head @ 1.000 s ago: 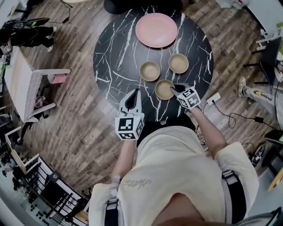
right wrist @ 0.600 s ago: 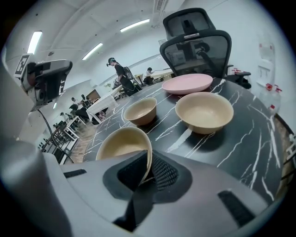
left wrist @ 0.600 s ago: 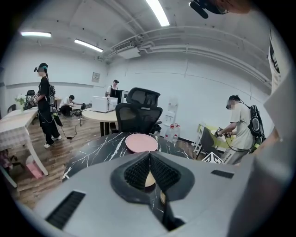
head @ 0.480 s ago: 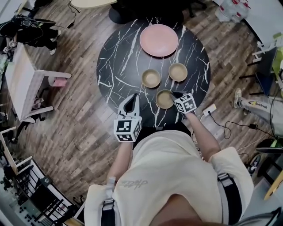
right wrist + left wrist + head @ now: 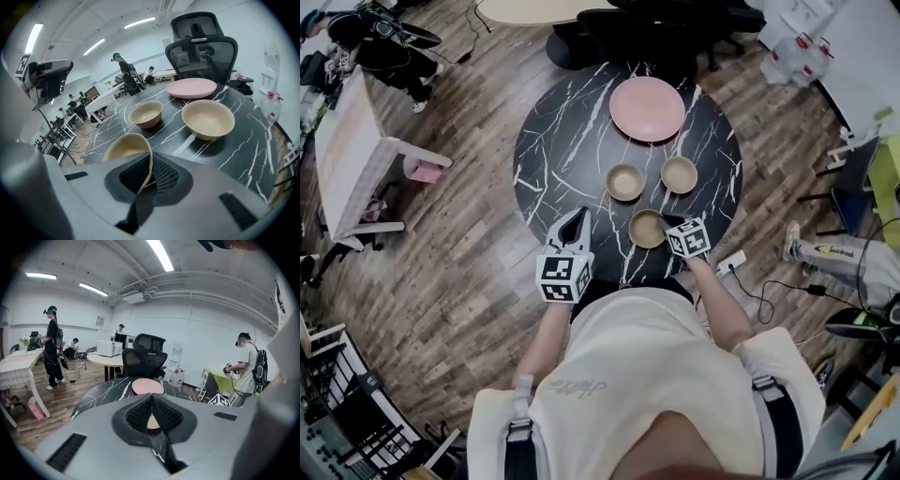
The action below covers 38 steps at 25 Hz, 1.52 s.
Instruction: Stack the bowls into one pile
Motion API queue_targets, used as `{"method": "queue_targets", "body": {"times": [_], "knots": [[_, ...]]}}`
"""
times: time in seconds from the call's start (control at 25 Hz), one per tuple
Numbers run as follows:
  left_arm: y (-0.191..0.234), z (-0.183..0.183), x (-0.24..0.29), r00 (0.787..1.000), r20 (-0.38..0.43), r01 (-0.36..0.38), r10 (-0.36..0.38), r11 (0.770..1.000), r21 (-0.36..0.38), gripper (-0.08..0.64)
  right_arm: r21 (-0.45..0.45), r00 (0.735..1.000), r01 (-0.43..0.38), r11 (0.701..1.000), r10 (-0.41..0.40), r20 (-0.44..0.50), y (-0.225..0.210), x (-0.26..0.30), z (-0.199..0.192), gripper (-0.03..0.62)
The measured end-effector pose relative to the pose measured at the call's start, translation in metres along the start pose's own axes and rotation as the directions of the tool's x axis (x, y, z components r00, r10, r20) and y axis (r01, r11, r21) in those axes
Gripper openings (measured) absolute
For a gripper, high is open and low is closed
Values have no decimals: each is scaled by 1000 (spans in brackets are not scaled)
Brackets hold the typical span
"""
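Right tool (image 5: 670, 225) closing its jaws on nearest bowl (image 5: 645, 231); left tool (image 5: 577, 217) apart.

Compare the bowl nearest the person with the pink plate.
The nearest bowl is tan and deep; the pink plate is wide and shallow. The nearest bowl's rim stands between the closing jaws of the right hand-held gripper; the pink plate lies untouched at the far side of the table. Both are round, upright and empty.

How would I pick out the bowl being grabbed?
On the black marble table, the pink plate sits at the far side, then two tan bowls side by side. The nearest bowl lies alone at the person's edge. Only its rim stands between the closing jaws of the right tool.
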State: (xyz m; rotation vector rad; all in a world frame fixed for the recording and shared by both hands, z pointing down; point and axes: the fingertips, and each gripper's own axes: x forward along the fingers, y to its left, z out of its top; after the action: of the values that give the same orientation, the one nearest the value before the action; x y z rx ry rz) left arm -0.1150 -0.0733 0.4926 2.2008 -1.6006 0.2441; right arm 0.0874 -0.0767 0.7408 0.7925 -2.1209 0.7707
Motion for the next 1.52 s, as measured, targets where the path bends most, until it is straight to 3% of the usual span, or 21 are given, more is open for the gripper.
{"method": "queue_targets", "body": {"times": [0.36,0.76,1.2,1.52], "knots": [[8,-1,-4,999,34,10,-8,998,-69,20,-33,999,33,999,-32,16,-1,-19,17,21],[13,1,0,999,45,30,-28,998,-54,20,-63,997,65,996,-61,56,-11,-32,59,21],[20,-13,9,998,-17,61,-62,996,-63,20,-77,991,86,993,-77,109,-27,-23,119,22],[28,-13,20,996,-39,76,-79,995,-60,20,-80,993,71,994,-63,105,-23,-3,137,23]]}}
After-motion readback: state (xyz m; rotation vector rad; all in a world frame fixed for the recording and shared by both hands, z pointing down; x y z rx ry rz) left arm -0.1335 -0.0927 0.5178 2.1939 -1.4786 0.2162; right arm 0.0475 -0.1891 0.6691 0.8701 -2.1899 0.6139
